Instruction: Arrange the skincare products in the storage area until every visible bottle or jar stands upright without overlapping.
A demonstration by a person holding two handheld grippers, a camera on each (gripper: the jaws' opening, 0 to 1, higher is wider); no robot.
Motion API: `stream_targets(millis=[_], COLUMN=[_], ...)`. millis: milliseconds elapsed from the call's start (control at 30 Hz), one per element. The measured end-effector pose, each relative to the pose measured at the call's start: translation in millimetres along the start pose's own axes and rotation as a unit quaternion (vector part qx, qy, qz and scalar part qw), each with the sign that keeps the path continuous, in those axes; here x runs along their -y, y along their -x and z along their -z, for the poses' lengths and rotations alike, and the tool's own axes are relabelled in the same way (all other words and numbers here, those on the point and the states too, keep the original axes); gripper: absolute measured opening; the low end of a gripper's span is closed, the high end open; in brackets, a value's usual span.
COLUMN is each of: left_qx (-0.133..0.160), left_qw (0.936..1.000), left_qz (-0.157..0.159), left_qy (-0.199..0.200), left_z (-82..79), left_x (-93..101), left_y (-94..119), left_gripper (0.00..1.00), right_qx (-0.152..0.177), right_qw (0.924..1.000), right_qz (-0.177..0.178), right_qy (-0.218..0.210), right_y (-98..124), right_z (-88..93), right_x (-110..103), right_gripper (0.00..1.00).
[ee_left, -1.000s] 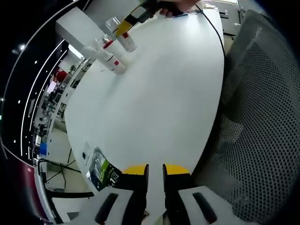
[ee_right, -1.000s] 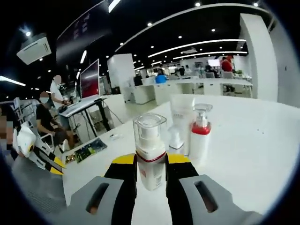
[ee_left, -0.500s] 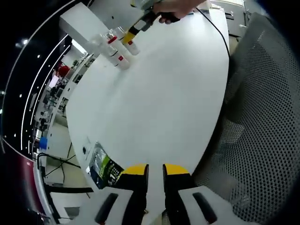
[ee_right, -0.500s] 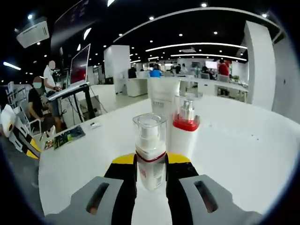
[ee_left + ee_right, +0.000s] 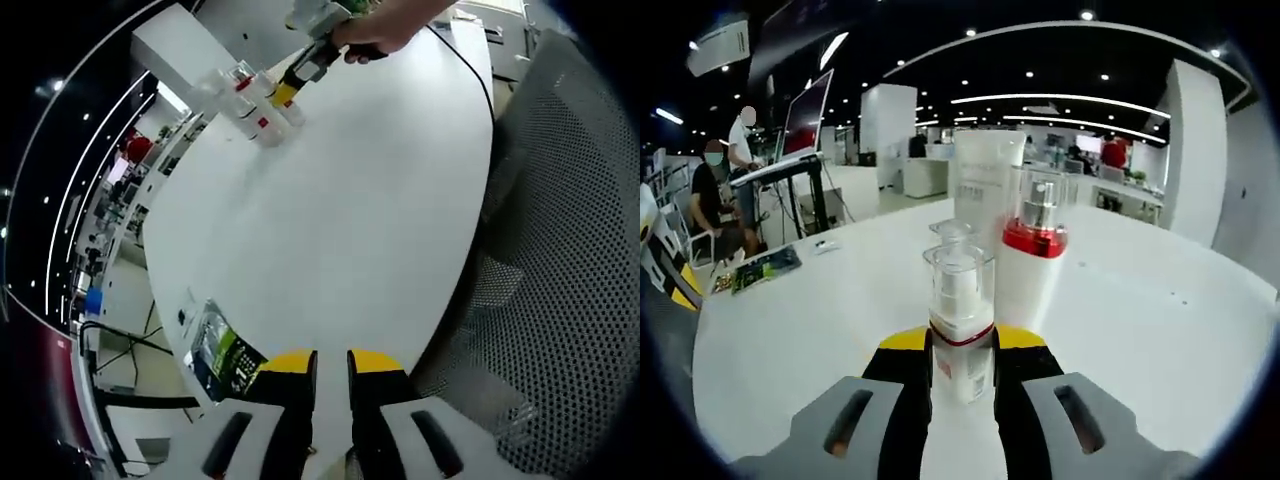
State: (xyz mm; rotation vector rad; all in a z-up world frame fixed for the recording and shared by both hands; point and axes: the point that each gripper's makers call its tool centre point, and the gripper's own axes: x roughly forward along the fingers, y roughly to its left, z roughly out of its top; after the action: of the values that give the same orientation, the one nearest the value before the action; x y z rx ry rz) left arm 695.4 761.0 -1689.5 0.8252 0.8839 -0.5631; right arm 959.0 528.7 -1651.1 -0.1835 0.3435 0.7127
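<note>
**Small pump bottle held beside the standing group**

In the right gripper view, the right gripper (image 5: 962, 362) has its two yellow-tipped jaws closed against the sides of a small pump bottle (image 5: 960, 325) with a clear cap and a red band. The bottle stands upright between the jaws, its cap rising well above the fingertips. Just behind it, on the white table (image 5: 1140, 340), stands a taller red-collared bottle (image 5: 1032, 255), upright, slightly to the right. Behind that is a tall white tube (image 5: 987, 190), also upright. A small clear cap (image 5: 952, 233) peeks out directly behind the held bottle; what it belongs to cannot be told. Whether the held bottle touches the red-collared one cannot be told.

In the left gripper view, the left gripper (image 5: 331, 372) sits over the near edge of the table with its jaws slightly apart and nothing between them. At the table's far end, a hand (image 5: 375, 30) holds the other gripper against the cluster of bottles (image 5: 250, 100). A green circuit board (image 5: 222, 358) lies near the left gripper, and a mesh chair (image 5: 560, 250) stands beside the table.
</note>
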Motion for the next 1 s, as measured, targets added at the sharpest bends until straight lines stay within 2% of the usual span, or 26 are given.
stream_targets(millis=[467,1000], left_qx=[0.000,0.000], left_qw=[1.0000,1.0000], left_qz=[-0.001,-0.001], left_qy=[0.003,0.003], left_z=[0.6,0.8], left_x=[-0.5,-0.1], left_y=[-0.2,0.1], left_gripper=[0.13,0.13], right_qx=[0.016,0.003], right_qw=[0.9999,0.9999], right_qz=[0.000,0.007], right_qy=[0.005,0.008], right_y=[-7.2,-7.0], right_z=[1.6,2.8], right_x=[2.5,6.2], right_gripper=[0.21,0.22])
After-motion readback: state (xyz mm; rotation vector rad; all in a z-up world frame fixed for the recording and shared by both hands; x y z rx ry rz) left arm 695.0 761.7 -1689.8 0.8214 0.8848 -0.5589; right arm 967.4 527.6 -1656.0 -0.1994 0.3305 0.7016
